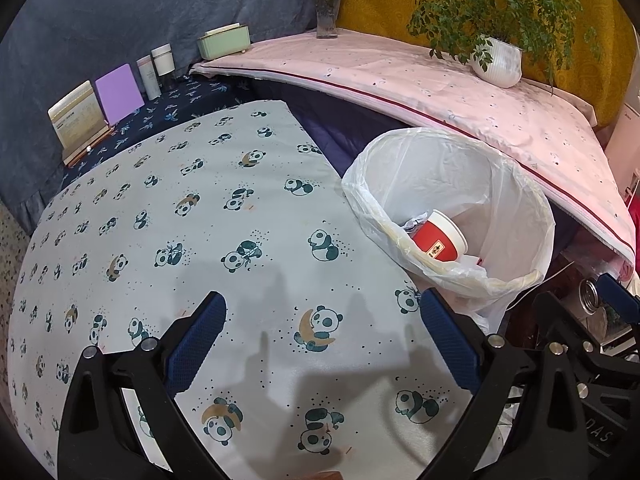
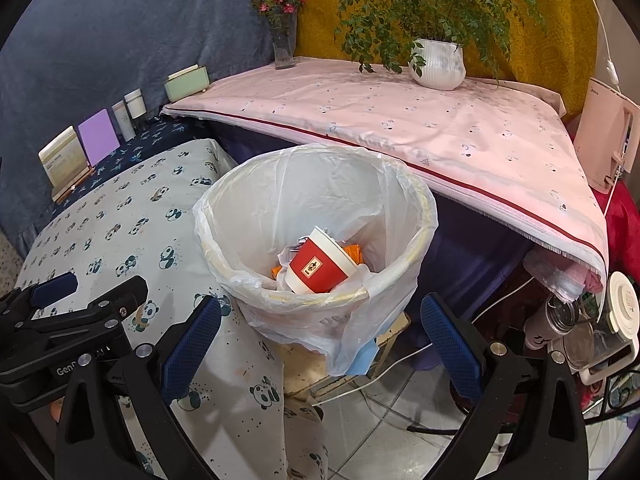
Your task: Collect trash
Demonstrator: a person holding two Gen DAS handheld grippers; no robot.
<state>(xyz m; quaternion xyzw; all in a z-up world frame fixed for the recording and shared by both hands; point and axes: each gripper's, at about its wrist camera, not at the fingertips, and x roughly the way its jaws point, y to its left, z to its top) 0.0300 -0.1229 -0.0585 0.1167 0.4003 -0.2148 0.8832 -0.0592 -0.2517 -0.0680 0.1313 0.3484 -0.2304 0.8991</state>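
A trash bin lined with a white plastic bag (image 1: 516,216) (image 2: 256,200) stands beside the panda-print table (image 1: 224,240) (image 2: 120,232). Inside it lies a red and white paper cup (image 1: 438,242) (image 2: 320,268) on its side, with orange wrappers (image 2: 354,252) and crumpled paper under it. My left gripper (image 1: 320,336) is open and empty over the panda cloth, left of the bin. My right gripper (image 2: 320,340) is open and empty, in front of the bin's near rim. The left gripper also shows in the right wrist view (image 2: 60,296), at the left.
A pink-covered table (image 2: 440,132) behind the bin carries a potted plant (image 2: 438,64) and a flower vase (image 2: 284,48). A green box (image 1: 224,42), bottles (image 1: 158,68), a purple card (image 1: 119,94) and a book stand (image 1: 78,124) line the far wall. Bottles (image 2: 560,320) and cables (image 2: 400,360) lie on the floor at the right.
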